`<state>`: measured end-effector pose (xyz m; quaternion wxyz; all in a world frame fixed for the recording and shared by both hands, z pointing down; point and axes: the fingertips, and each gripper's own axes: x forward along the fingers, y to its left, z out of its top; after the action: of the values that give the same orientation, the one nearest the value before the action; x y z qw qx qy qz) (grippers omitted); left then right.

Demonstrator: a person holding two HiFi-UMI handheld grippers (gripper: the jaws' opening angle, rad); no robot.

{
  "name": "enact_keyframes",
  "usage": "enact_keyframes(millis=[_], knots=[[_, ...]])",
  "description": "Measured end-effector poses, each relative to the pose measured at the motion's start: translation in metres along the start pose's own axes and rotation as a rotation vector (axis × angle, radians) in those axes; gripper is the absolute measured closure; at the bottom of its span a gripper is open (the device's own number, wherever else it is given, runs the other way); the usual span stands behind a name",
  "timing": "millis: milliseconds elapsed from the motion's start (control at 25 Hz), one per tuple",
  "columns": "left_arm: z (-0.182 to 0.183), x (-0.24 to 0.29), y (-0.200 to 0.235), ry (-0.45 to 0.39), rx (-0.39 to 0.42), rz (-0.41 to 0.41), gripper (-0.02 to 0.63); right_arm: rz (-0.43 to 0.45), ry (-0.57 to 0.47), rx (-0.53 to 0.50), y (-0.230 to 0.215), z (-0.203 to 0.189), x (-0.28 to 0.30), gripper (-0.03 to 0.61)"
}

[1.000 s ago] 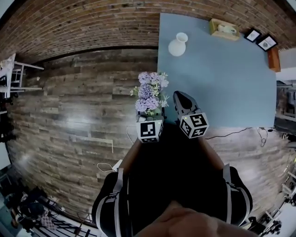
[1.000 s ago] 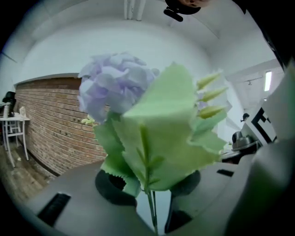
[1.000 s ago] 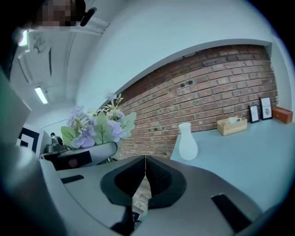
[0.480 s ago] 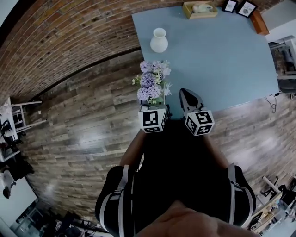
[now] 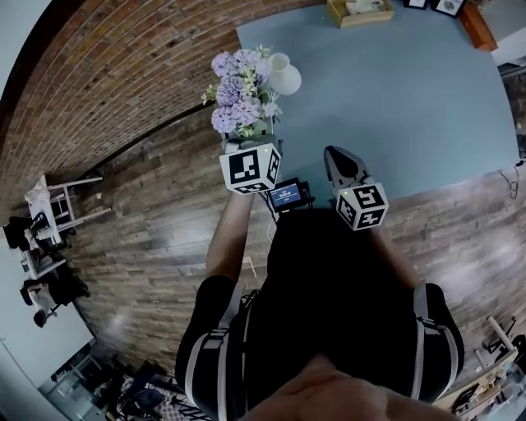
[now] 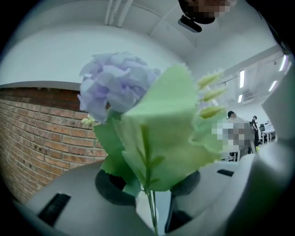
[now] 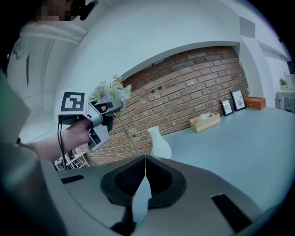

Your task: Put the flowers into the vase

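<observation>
A bunch of purple flowers with green leaves stands up out of my left gripper, which is shut on the thin stems. In the left gripper view the purple bloom and a big leaf fill the picture. The white vase stands on the blue table, just right of the flower heads in the head view. My right gripper hangs over the table's near edge, jaws shut with nothing in them. From the right gripper view, the vase stands ahead, with the left gripper and flowers to its left.
A wooden box and picture frames stand along the table's far edge by the brick wall. A small lit screen hangs at the person's chest. Wood floor lies left of the table, with chairs further left.
My left gripper has carried the flowers up and left in the head view, from the table's near corner to beside the vase. The right gripper has shifted only a little.
</observation>
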<state>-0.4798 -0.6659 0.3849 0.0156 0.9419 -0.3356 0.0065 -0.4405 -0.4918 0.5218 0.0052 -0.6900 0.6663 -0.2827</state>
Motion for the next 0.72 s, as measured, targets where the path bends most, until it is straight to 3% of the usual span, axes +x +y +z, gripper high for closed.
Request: enact_keyframes(millis=[360, 560, 720], knots=[[0.1, 0.067, 0.007, -0.259, 0.012, -0.047, 0.446, -0.034, -0.009, 0.044, -0.049, 0.013, 0.005, 0.56], [0.097, 0.074, 0.008, -0.303, 0.01, -0.077, 0.446, -0.071, -0.015, 0.066, -0.051, 0.005, 0.002, 0.56], [0.064, 0.097, 0.007, -0.265, 0.048, -0.074, 0.446, -0.093, -0.014, 0.085, -0.062, 0.007, 0.008, 0.56]])
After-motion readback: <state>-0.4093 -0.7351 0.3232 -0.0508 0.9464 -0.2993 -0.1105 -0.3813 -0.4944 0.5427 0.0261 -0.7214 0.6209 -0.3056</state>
